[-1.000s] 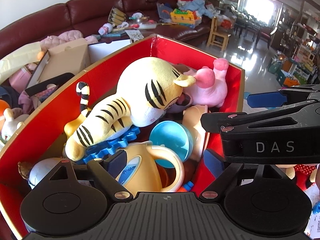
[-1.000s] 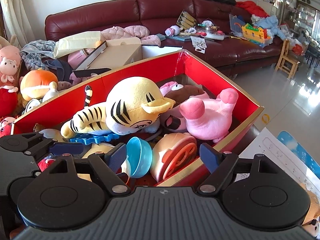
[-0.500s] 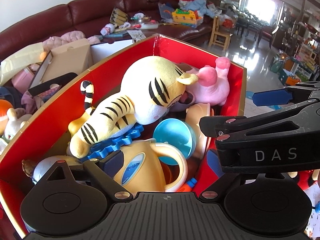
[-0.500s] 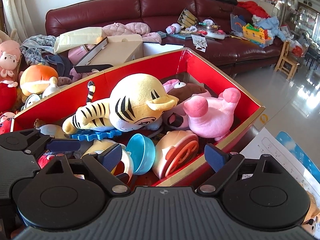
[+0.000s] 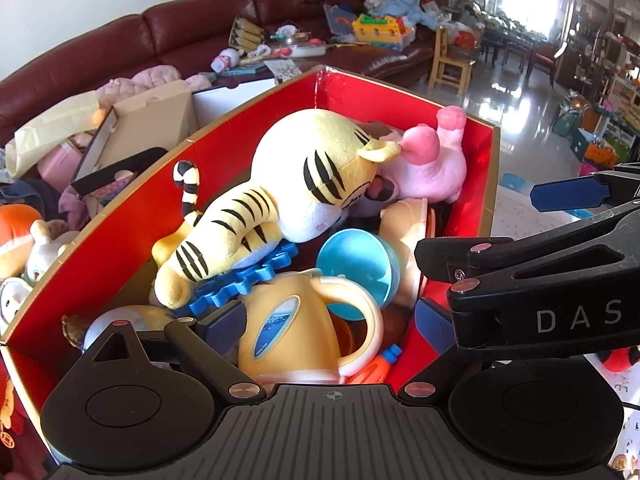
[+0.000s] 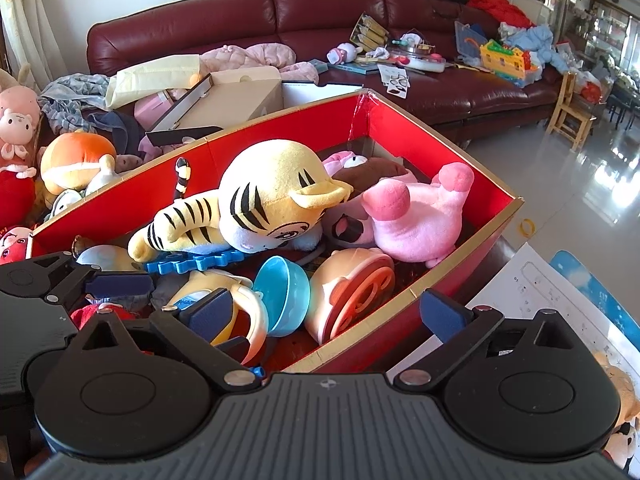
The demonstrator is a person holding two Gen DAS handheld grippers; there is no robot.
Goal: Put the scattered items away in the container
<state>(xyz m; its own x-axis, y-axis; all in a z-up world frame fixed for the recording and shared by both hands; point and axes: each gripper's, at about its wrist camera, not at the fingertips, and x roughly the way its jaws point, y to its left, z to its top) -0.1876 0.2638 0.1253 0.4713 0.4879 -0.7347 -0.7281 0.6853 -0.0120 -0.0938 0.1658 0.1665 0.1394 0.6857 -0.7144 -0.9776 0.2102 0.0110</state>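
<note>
A red box with a gold rim (image 5: 132, 200) (image 6: 460, 168) holds many toys: a yellow striped tiger plush (image 5: 288, 196) (image 6: 256, 208), a pink plush (image 5: 432, 164) (image 6: 416, 220), a blue bowl (image 5: 356, 268) (image 6: 288, 292), a yellow toy kettle (image 5: 296, 328) (image 6: 224, 304), a blue gear (image 5: 240, 280) and an orange round toy (image 6: 356, 292). My left gripper (image 5: 328, 324) is open and empty over the box's near end, above the kettle. My right gripper (image 6: 324, 312) is open and empty, straddling the box's near right wall. Each gripper shows beside the other.
A dark red sofa (image 6: 320, 12) piled with toys, books and a cardboard box (image 6: 236, 96) stands behind. Plush toys (image 6: 72, 160) lie left of the box. Printed sheets (image 6: 532, 292) lie to the right. A wooden chair (image 5: 452, 60) stands on the shiny floor.
Both grippers have drawn back and up a little from the box, so its contents sit slightly farther off. The toys have not moved.
</note>
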